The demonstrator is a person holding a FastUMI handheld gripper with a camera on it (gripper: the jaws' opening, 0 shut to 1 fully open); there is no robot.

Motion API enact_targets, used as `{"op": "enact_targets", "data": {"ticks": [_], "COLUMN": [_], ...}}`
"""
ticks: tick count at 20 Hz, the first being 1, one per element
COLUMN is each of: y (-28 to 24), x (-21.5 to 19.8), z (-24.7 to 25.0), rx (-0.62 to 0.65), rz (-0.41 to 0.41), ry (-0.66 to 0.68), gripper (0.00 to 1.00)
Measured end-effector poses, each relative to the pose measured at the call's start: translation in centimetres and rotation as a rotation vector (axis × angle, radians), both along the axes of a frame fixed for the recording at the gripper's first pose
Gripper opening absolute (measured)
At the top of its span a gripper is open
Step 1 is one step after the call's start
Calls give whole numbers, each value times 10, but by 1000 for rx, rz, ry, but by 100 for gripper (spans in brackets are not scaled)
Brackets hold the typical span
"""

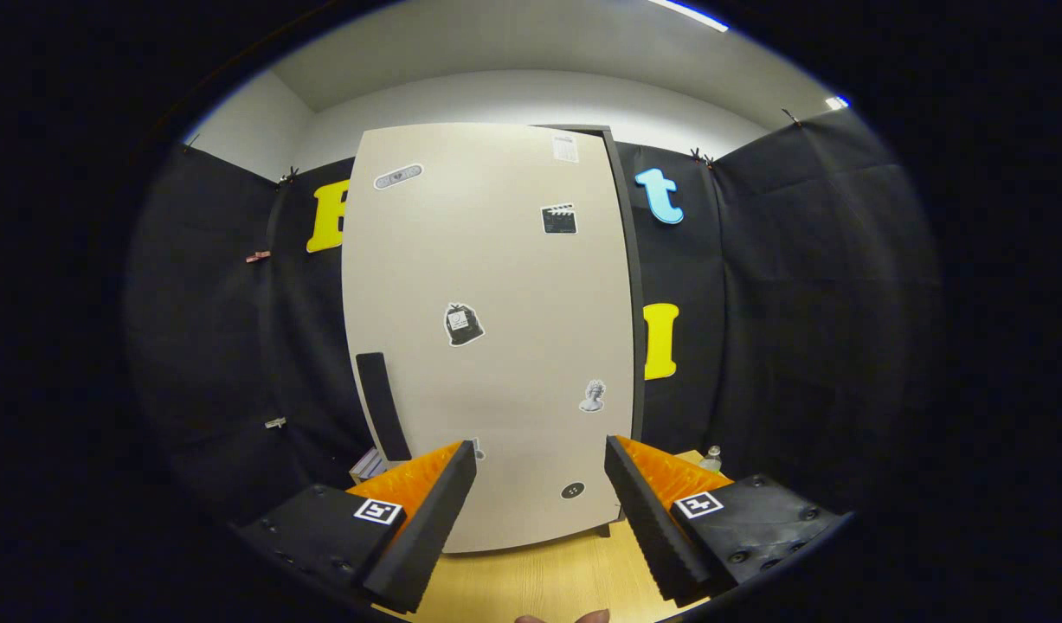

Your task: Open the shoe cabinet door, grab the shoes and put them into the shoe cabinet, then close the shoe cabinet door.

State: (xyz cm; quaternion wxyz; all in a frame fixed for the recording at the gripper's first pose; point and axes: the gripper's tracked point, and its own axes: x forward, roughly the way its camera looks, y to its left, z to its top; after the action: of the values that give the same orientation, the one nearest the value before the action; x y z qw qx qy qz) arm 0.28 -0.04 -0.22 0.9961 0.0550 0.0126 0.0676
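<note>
A tall beige shoe cabinet (487, 337) stands straight ahead on a wooden floor, its door shut. Several small stickers dot the door. A dark vertical handle (382, 406) sits low on the door's left side, just beyond my left finger. My gripper (539, 463) is open, its two fingers spread wide with nothing between them, pointing at the lower part of the door. No shoes are in sight.
Black cloth walls surround the cabinet on both sides. A small clear bottle (712, 458) stands on the floor to the cabinet's right. Some flat items (370, 465) lie by its lower left corner. A person's fingertips (565, 618) show below the fingers.
</note>
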Motion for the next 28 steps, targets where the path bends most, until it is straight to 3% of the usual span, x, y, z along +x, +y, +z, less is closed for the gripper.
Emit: {"op": "enact_targets", "data": {"ticks": [28], "y": [-2], "x": [-4], "z": [5], "rx": [-4], "rz": [4], "ry": [-16], "gripper": [98]}}
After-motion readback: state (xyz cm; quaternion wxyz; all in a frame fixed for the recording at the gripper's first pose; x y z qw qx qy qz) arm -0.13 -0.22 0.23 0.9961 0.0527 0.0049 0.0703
